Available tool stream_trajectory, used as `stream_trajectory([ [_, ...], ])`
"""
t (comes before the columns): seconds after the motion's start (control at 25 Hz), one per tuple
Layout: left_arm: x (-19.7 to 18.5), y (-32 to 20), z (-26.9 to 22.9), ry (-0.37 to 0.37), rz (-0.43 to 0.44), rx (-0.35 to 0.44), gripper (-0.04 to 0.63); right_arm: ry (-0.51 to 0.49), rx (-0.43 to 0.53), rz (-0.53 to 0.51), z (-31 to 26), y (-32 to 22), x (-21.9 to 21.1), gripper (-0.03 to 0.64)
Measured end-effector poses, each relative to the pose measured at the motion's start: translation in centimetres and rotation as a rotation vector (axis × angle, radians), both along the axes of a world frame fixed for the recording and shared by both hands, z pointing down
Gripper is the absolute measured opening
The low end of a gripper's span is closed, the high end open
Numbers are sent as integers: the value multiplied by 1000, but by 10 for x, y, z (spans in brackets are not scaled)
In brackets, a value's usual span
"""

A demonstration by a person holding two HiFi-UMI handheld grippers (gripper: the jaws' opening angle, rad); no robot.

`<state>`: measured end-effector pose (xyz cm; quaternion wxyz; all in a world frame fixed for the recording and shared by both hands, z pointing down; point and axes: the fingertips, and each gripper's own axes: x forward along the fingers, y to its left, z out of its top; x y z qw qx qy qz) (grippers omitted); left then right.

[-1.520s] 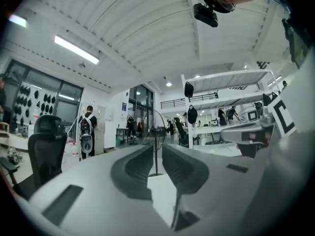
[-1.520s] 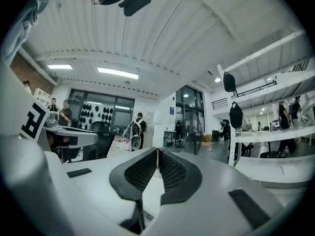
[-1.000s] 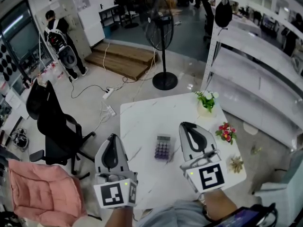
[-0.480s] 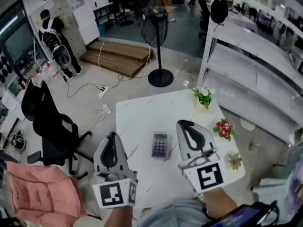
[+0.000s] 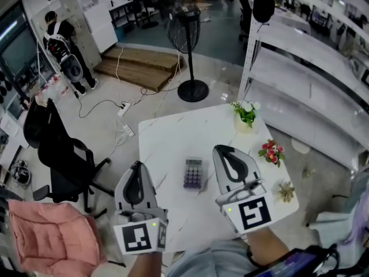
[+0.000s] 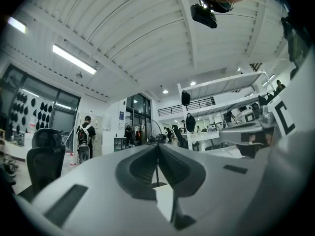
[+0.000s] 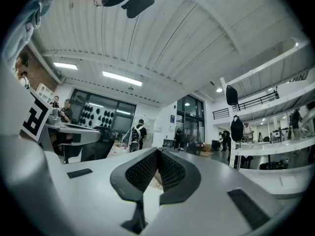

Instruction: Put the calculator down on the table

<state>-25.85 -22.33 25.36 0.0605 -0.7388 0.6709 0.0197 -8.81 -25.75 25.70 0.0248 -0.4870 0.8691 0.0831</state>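
A small purple and grey calculator [image 5: 193, 173] lies flat on the white marble table [image 5: 173, 140], near its middle. My right gripper [image 5: 226, 150] is shut and empty, held just right of the calculator and apart from it. My left gripper [image 5: 136, 167] is also shut and empty, over the table's left edge. In the left gripper view the gripper [image 6: 157, 146] has its jaws together and points out level into the room. The right gripper [image 7: 157, 152] does the same in its own view. Neither gripper view shows the calculator.
Along the table's right side stand a green potted plant [image 5: 245, 115], a red flower pot [image 5: 271, 152] and a small dried plant [image 5: 286, 191]. A black office chair [image 5: 63, 160] and a pink cushion [image 5: 49, 238] are to the left. A floor fan [image 5: 187, 45] and white shelves [image 5: 305, 91] stand beyond.
Both grippers stay shut and keep their places. The head view has shifted a little, so the table and calculator sit slightly further left and higher in the picture.
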Motion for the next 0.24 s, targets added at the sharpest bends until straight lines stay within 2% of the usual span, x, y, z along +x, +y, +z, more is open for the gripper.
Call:
stream_trajectory([
  [0.24, 0, -2, 2, 0, 1, -5, 8, 2, -7, -1, 2, -3, -2, 15],
])
